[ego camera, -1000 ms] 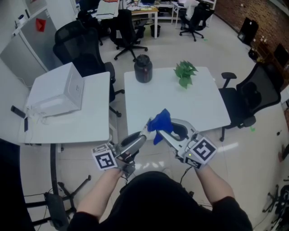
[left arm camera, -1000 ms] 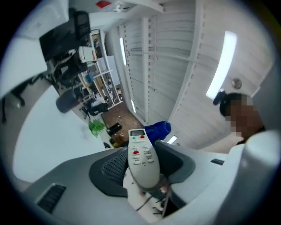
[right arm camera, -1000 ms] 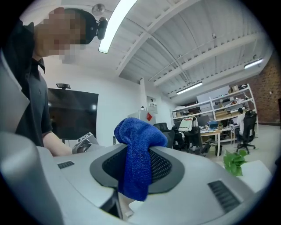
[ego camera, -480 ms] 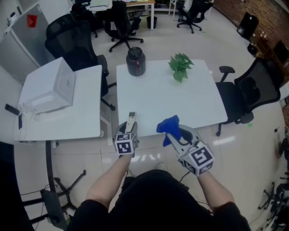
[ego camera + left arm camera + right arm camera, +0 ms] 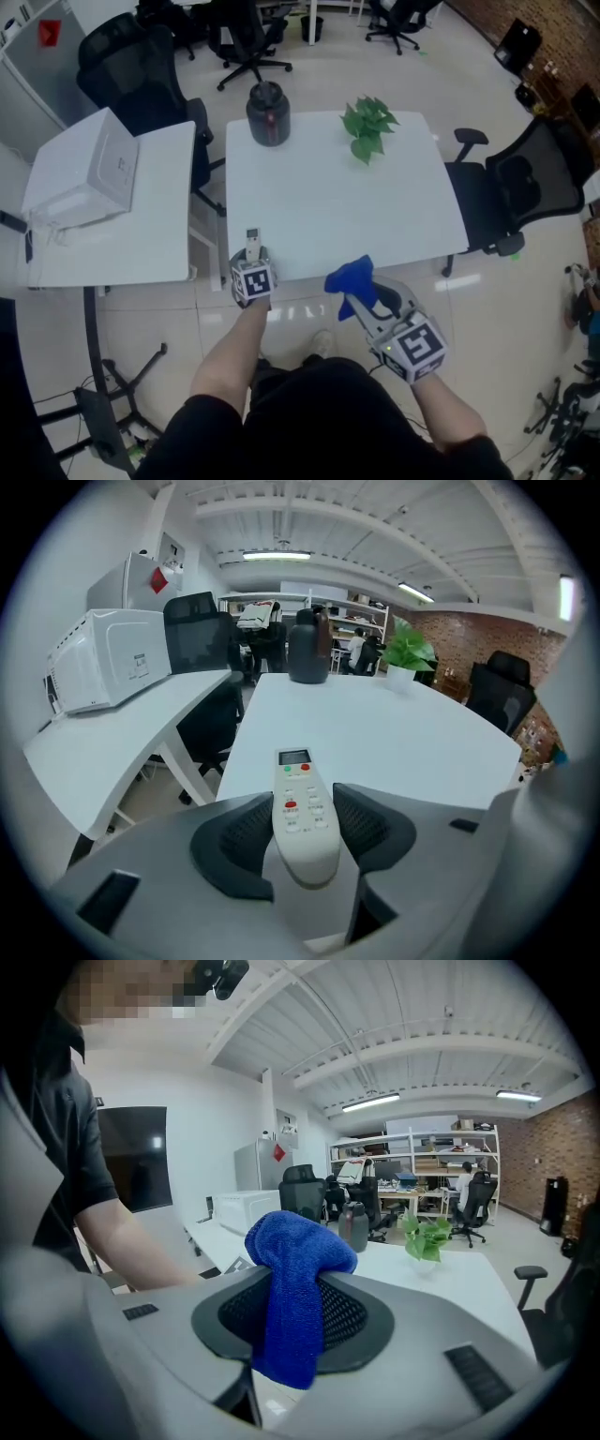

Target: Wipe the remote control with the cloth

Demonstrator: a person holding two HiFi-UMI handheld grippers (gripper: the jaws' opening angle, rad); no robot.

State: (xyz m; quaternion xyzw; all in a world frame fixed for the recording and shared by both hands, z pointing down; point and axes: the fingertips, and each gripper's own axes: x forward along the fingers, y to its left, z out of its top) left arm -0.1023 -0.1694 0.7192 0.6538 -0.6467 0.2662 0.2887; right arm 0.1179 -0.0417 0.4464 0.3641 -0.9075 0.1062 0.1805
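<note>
A white remote control [image 5: 300,808] with red and green buttons is clamped between the pads of my left gripper [image 5: 302,829]. In the head view the remote control [image 5: 251,246] pokes out over the front left edge of the white table [image 5: 337,206], held by the left gripper [image 5: 251,265]. My right gripper [image 5: 292,1321] is shut on a blue cloth [image 5: 292,1288] that bunches above the jaws. In the head view the blue cloth [image 5: 352,279] and right gripper [image 5: 367,298] hang just in front of the table's front edge, to the right of the remote.
A dark jar [image 5: 267,113] and a green plant [image 5: 367,124] stand at the far side of the table. A white microwave [image 5: 82,169] sits on the left desk [image 5: 112,244]. Black office chairs [image 5: 511,192] stand right and behind.
The left gripper has swung away from the cloth to the left and now points forward over the table edge. The right gripper with the cloth has drawn back toward me. The two have separated.
</note>
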